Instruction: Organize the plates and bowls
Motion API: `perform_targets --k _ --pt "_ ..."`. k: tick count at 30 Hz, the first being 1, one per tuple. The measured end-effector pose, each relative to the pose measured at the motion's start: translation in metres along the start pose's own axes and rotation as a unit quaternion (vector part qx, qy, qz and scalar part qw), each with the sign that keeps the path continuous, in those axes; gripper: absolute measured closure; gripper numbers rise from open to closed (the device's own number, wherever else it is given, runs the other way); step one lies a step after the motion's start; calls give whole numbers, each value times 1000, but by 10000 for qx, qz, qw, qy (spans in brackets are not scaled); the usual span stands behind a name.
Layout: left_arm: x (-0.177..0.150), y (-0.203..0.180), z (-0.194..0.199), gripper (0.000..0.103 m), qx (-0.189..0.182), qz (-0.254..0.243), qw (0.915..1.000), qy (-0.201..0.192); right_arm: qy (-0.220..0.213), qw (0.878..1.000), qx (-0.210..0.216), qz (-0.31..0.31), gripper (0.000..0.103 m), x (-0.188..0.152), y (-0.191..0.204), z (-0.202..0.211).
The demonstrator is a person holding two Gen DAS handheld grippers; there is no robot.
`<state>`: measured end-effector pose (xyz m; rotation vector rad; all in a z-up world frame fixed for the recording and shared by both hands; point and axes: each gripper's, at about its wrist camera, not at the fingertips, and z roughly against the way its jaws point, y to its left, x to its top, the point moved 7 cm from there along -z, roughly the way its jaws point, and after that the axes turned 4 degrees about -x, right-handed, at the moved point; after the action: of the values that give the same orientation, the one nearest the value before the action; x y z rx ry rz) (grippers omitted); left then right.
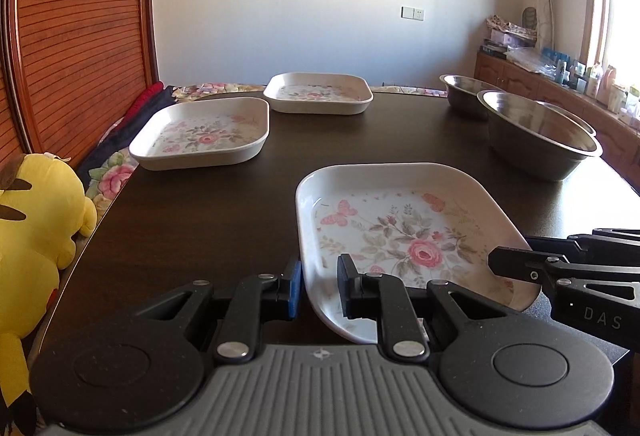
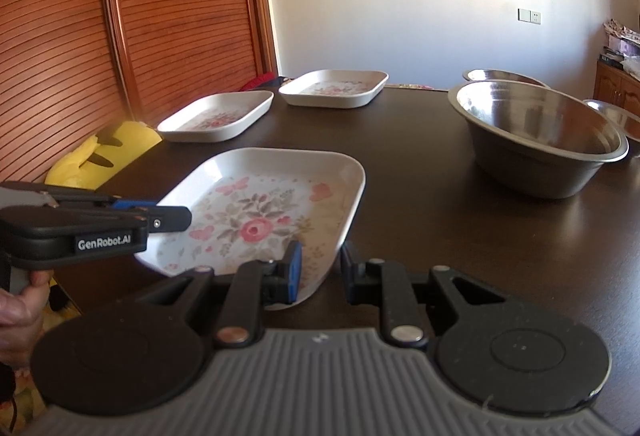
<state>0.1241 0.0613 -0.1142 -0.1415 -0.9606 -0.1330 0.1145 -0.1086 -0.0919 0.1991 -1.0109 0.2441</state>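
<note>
A square white plate with a pink rose pattern (image 1: 400,232) (image 2: 260,211) lies nearest on the dark table (image 1: 200,215), held from both sides. My left gripper (image 1: 320,288) is shut on its near left rim, one finger inside the plate and one outside. My right gripper (image 2: 320,268) is shut on its near right rim in the same way. Each gripper shows in the other's view: the right gripper (image 1: 504,264) and the left gripper (image 2: 176,215). Two matching plates (image 1: 200,133) (image 1: 320,93) sit apart at the far left. Steel bowls (image 1: 540,139) (image 1: 464,91) stand at the far right.
A yellow plush toy (image 1: 36,215) leans at the table's left edge, before a slatted wooden door (image 1: 80,35). A hand (image 2: 16,308) grips the left tool. Another steel bowl (image 2: 616,115) peeks out behind the large bowl (image 2: 540,135). A cluttered cabinet (image 1: 520,71) lines the right wall.
</note>
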Motion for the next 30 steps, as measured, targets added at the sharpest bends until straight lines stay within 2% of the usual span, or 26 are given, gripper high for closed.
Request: perform_targets --k 5,8,11,21,24,30 --pt "2 3 1 81 43 26 10000 -56 -11 10000 31 -18 79 0 1 0" --pt "6 7 6 77 77 51 9999 -136 -109 9999 -58 44 73 4 0 2" --pt "12 12 9 74 86 85 9997 -221 -209 9997 -73 71 73 11 -3 7" --pt "44 33 12 66 177 -4 9988 -459 -609 9968 91 507 69 62 8 13" --pt "52 44 9 65 239 -42 9985 -483 -634 9959 170 623 64 74 14 7" --pt "63 60 -1 64 301 -76 9985 -457 -581 9950 346 740 64 91 25 -10"
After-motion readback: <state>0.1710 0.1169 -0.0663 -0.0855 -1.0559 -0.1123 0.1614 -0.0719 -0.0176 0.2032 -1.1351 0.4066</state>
